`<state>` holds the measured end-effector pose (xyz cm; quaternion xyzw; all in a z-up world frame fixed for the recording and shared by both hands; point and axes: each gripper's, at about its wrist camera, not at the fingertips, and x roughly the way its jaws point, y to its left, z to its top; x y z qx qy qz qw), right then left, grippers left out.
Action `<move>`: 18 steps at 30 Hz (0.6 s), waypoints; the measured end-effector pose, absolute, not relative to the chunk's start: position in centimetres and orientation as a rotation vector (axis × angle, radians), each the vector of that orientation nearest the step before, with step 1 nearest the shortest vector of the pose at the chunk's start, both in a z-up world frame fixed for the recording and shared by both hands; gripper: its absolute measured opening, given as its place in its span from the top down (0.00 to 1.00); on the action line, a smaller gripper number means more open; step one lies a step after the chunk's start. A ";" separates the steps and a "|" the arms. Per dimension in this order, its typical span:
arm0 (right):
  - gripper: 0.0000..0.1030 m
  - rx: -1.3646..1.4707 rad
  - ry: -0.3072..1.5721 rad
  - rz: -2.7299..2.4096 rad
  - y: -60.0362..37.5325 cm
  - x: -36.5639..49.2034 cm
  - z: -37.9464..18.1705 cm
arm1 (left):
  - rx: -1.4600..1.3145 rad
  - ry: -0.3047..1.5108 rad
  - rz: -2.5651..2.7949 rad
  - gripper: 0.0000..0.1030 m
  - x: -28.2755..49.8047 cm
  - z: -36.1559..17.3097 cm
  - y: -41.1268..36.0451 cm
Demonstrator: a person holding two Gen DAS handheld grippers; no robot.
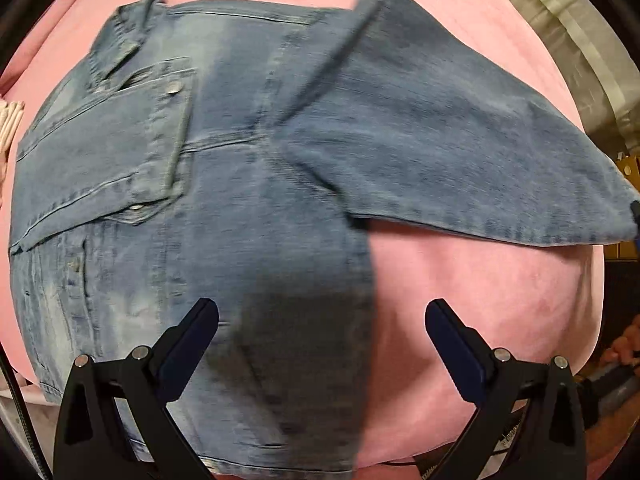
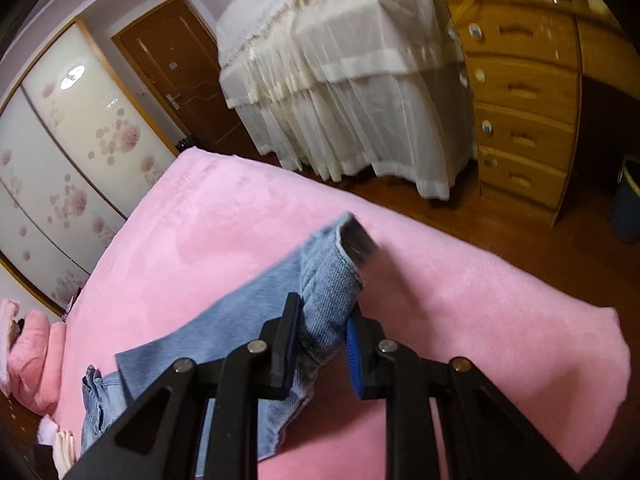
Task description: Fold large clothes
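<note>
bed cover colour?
Plain pink bed cover; clearest in the right wrist view.

— What fills the frame?
— A blue denim jacket (image 1: 192, 184), faded and buttoned, spread flat on a pink fleece blanket (image 1: 472, 304). Its flapped chest pocket (image 1: 136, 136) sits at centre left, the collar at upper left.
— And the sleeve?
— The blue denim sleeve (image 1: 460, 152) stretches from the upper middle to the right edge, lifted off the blanket, its cuff pinched by something dark at the frame's right border.
— The gripper?
— The black two-finger left gripper (image 1: 322, 316) hangs over the jacket's hem at the bottom, jaws wide apart, nothing between them. One finger is above denim, the other above bare blanket.
</note>
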<state>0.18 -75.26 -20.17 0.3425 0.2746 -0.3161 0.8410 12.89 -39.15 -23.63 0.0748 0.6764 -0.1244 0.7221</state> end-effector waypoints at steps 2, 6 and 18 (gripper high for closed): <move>0.80 0.691 0.554 -0.661 -73.3 0.7 -18.1 | 0.141 1.473 -0.273 0.01 13.3 -22.9 -37.2; 0.80 0.696 0.471 -0.609 -69.3 1.9 -14.5 | 0.090 1.424 -0.279 0.01 14.0 -21.2 -31.2; 0.80 0.604 0.400 -0.467 -50.3 9.2 -10.5 | 0.022 1.360 -0.297 0.01 17.1 -20.4 -12.6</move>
